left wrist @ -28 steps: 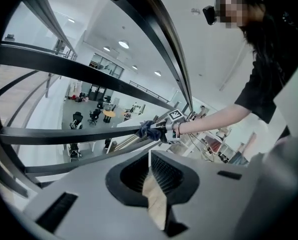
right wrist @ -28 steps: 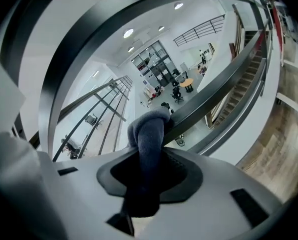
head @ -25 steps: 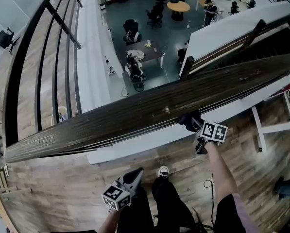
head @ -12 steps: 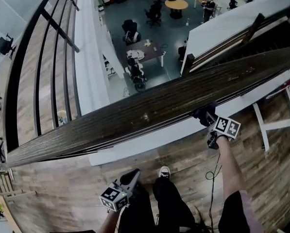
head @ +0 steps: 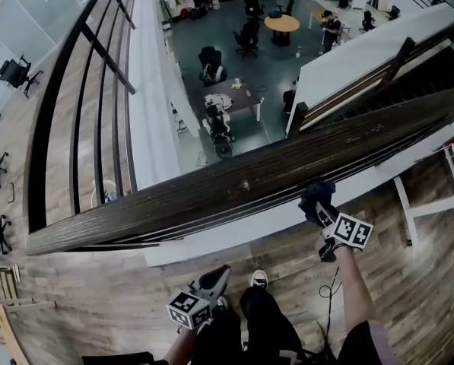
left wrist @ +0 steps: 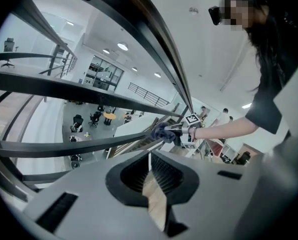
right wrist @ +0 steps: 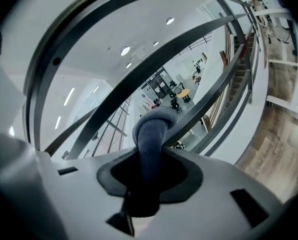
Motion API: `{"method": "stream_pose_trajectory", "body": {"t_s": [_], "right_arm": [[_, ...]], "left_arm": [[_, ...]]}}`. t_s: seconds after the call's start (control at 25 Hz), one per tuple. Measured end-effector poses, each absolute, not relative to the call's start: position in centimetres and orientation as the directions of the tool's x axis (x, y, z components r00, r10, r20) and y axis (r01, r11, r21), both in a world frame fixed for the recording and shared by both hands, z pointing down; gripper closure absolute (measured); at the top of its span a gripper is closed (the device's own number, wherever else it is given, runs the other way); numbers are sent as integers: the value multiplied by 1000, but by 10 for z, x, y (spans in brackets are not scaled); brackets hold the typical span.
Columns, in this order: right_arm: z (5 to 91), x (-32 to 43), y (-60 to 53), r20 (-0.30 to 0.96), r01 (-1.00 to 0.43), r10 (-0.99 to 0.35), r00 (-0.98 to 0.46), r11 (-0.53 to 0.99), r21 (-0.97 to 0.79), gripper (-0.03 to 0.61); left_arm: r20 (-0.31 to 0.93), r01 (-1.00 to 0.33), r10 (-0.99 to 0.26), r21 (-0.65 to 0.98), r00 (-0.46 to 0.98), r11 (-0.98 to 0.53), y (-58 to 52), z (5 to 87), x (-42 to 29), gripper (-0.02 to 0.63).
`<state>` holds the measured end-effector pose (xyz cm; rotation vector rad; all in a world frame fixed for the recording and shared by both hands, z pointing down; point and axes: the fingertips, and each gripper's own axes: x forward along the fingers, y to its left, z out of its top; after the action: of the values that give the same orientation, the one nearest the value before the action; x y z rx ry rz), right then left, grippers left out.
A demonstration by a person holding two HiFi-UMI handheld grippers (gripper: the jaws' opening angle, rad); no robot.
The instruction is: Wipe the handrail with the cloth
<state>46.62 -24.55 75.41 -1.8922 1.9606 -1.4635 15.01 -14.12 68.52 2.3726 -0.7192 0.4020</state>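
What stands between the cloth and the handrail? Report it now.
Nothing visible. The right hand-held gripper is shut on the cloth, which lies against the near edge of the handrail. No object shows on the wooden top along it.

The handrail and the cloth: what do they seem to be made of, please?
Handrail: it seems to be dark wood with a matte finish; long streaks of grain run along its flat top.
Cloth: soft fabric, dark blue-grey; it bunches into rounded folds at the rail's near edge. The weave is too small to tell.
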Motion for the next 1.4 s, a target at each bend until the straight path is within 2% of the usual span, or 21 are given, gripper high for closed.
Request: {"method": "stream_pose_trajectory", "body": {"t_s": [0.24, 0.4, 0.6, 0.84, 1.08, 1.4], "right_arm": [[699, 414, -189, 487, -689, -835, -256, -195, -698, 474], [665, 372, -144, 439, -653, -863, -249, -185, -734, 474], [629, 318, -91, 415, -650, -883, -218, -186, -737, 475], [585, 244, -22, 391, -692, -903, -178, -167, -702, 474], [573, 201, 31, 361, -657, -927, -106, -207, -725, 475], [553, 157, 89, 387, -707, -918, -81, -221, -671, 475]], "left_arm": [[371, -540, -398, 477, 839, -694, -134, 635, 140, 611], [379, -539, -394, 451, 837, -711, -111, 621, 112, 611], [368, -527, -390, 434, 844, -731, -82, 599, 70, 611], [281, -491, -404, 436, 870, -754, -56, 558, 21, 611], [263, -435, -352, 420, 898, -796, -35, 546, -1, 612], [254, -345, -255, 424, 933, -838, 11, 533, -2, 612]]}}
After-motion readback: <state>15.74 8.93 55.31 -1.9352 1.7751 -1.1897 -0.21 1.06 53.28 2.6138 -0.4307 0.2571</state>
